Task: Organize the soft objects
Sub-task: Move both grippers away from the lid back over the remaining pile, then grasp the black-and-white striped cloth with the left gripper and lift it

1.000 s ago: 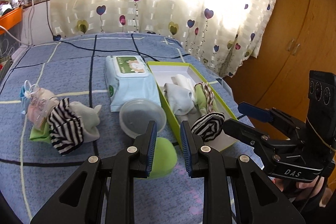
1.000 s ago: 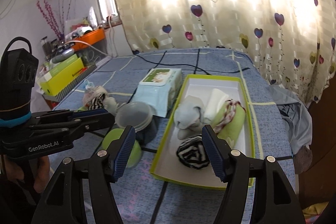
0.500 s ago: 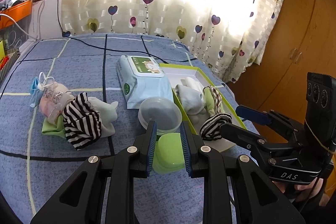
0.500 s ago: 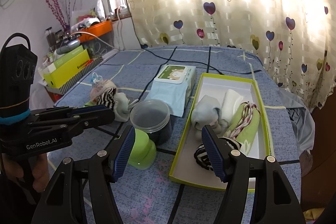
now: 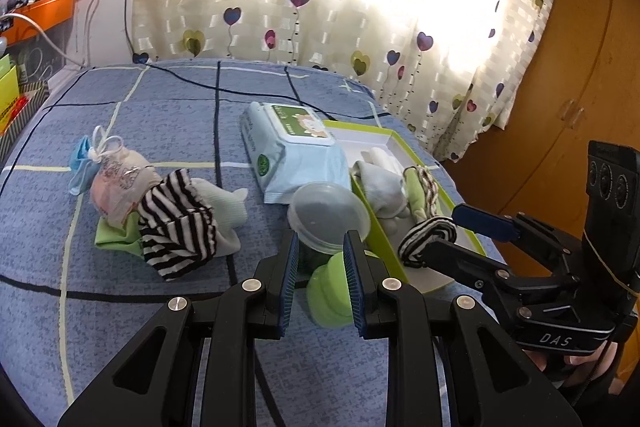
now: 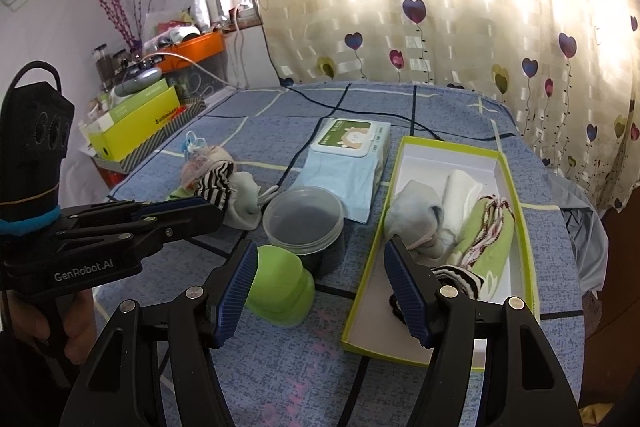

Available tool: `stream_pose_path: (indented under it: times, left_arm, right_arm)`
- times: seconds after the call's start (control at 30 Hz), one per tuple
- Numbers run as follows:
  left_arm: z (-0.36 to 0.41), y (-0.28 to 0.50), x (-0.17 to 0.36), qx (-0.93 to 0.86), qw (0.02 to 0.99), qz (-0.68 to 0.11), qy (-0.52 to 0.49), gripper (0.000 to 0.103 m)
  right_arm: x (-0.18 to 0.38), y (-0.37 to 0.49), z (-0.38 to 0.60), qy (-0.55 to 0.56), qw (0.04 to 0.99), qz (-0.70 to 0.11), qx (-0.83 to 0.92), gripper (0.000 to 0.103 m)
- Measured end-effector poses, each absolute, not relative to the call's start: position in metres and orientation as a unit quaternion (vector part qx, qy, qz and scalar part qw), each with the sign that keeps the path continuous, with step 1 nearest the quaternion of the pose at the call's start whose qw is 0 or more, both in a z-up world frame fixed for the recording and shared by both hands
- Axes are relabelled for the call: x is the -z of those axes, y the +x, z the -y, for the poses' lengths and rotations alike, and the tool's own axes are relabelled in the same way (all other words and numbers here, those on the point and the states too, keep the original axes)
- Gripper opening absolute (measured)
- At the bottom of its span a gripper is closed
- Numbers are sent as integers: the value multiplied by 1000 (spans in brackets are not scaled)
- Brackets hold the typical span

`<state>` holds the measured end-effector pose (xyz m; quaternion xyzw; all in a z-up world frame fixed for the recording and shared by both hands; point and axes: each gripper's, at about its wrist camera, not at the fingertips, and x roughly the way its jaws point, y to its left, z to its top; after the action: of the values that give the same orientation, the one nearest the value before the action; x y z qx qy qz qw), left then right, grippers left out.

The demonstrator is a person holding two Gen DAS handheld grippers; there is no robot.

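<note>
A blue bed cover [image 6: 440, 379] with pale and dark grid lines carries everything, and a curtain [image 6: 460, 7] printed with hearts hangs behind it. On the right side of the bed lies a long lime-edged box [image 6: 520, 227] with a white floor; inside it sit a pale blue-grey sock bundle [image 6: 414, 213], a folded white cloth [image 6: 464, 191] behind that, a green roll wrapped in a striped band [image 6: 490, 239], and a black-and-white striped roll [image 5: 428, 237] at the near end, partly hidden in the right wrist view by that tool's finger. Just left of the box is a pack of wet wipes [image 5: 294, 151], and in front of it a clear round tub [image 6: 304, 223] with a dark inside, touching a small green cup-shaped thing [image 6: 280, 285] that lies on its side. Well to the left is a loose pile of soft things [image 5: 160, 211]: a pinkish pouch, a striped sock, a pale sock and a green piece underneath, with a blue face mask [image 5: 78, 163] at its far edge. The left tool [image 5: 320, 279] hangs low over the cover with its fingers a narrow gap apart, holding nothing, the green cup seen between them. The right tool [image 6: 320, 293] is spread wide and empty, one finger over the green cup and the other over the near end of the box.
</note>
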<state>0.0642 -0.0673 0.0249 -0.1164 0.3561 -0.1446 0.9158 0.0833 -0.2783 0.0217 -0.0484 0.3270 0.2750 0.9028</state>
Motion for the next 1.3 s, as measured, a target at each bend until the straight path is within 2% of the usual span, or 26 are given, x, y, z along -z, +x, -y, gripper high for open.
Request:
stream_pose_path:
  times: [0.83, 0.87, 0.9, 0.97, 1.3]
  left_arm:
    - [-2, 72, -4, 70, 919, -356, -151, 25]
    - [-4, 74, -2, 65, 919, -360, -148, 31]
    - [-5, 76, 1, 64, 918, -363, -147, 45]
    - [-7, 78, 4, 66, 916, -367, -150, 54]
    - [-2, 99, 15, 66, 911, -382, -138, 54]
  right_arm:
    - [-17, 98, 240, -69, 887, -334, -312, 66]
    - [-16, 99, 239, -69, 886, -334, -312, 66]
    - [-16, 99, 238, -70, 886, -335, -313, 66]
    - [-15, 100, 237, -70, 885, -336, -314, 66]
    - [-14, 104, 237, -70, 885, -338, -314, 66]
